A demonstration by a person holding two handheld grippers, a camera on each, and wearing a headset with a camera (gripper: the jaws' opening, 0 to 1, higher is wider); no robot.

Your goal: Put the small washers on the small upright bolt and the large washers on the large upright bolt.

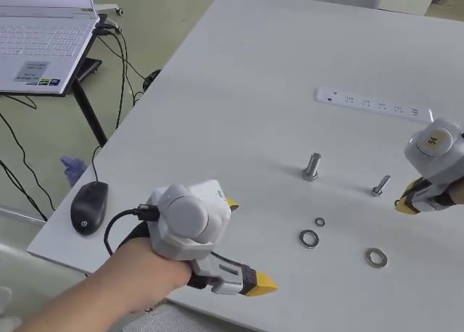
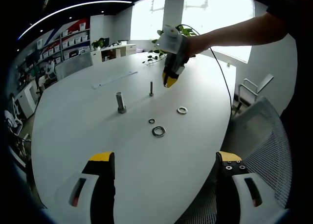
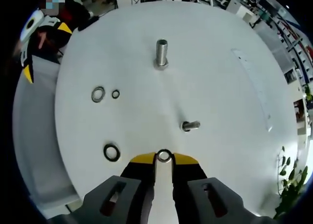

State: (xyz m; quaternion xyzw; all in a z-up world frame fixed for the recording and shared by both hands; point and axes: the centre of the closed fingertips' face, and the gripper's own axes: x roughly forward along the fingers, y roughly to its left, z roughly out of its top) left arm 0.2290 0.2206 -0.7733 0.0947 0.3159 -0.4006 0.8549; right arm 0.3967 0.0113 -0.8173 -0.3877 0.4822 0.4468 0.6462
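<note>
The large bolt [image 1: 312,167] [image 2: 120,102] [image 3: 161,54] stands upright mid-table, with the small bolt [image 1: 381,185] [image 2: 151,88] [image 3: 190,125] to its right. A small washer [image 1: 320,222] [image 3: 115,94] and two large washers [image 1: 309,238] [image 1: 376,257] lie flat in front of the bolts. My right gripper [image 1: 404,204] [image 3: 164,158] hovers just right of the small bolt, shut on another small washer [image 3: 164,156] held at its yellow tips. My left gripper [image 1: 248,242] [image 2: 165,158] is open and empty near the table's front edge.
A white power strip [image 1: 373,104] lies beyond the bolts. A black mouse [image 1: 88,207] sits at the table's left corner, and a laptop [image 1: 43,35] rests on a side stand. A mesh chair [image 2: 259,131] stands by the front edge.
</note>
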